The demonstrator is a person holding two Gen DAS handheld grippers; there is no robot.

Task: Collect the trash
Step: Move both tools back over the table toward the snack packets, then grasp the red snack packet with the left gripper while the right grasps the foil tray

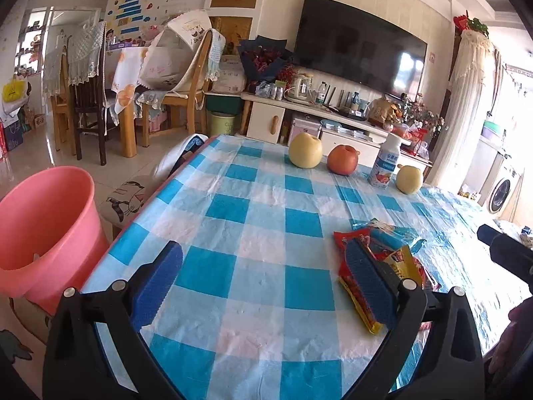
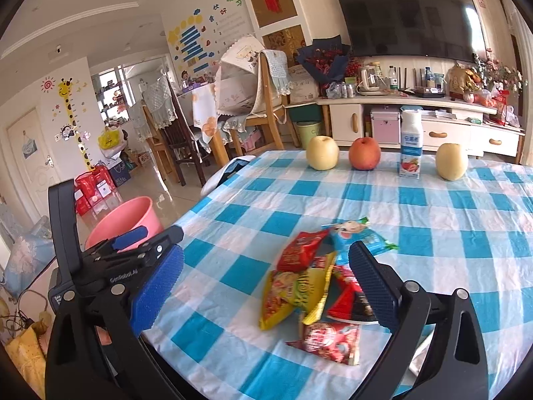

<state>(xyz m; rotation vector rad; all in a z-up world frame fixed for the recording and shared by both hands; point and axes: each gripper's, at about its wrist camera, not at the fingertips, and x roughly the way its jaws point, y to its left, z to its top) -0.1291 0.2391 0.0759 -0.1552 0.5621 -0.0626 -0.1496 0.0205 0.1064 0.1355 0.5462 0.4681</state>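
Note:
A pile of empty snack wrappers [image 2: 316, 280], red, yellow and blue, lies on the blue-and-white checked tablecloth [image 2: 433, 233]. My right gripper [image 2: 266, 286] is open above the near table edge, its fingers either side of the pile without touching it. In the left wrist view the wrappers [image 1: 396, 256] lie beyond the right finger of my left gripper [image 1: 263, 283], which is open and empty over the cloth [image 1: 253, 213]. A pink bucket [image 1: 43, 230] stands on the floor left of the table; it also shows in the right wrist view [image 2: 123, 223].
Along the table's far edge stand a yellow apple [image 2: 322, 152], a red apple [image 2: 364, 153], a yoghurt bottle [image 2: 410, 145] and another yellow apple [image 2: 451, 161]. My left gripper's body [image 2: 100, 260] shows left of the right one. Chairs and a TV cabinet stand behind.

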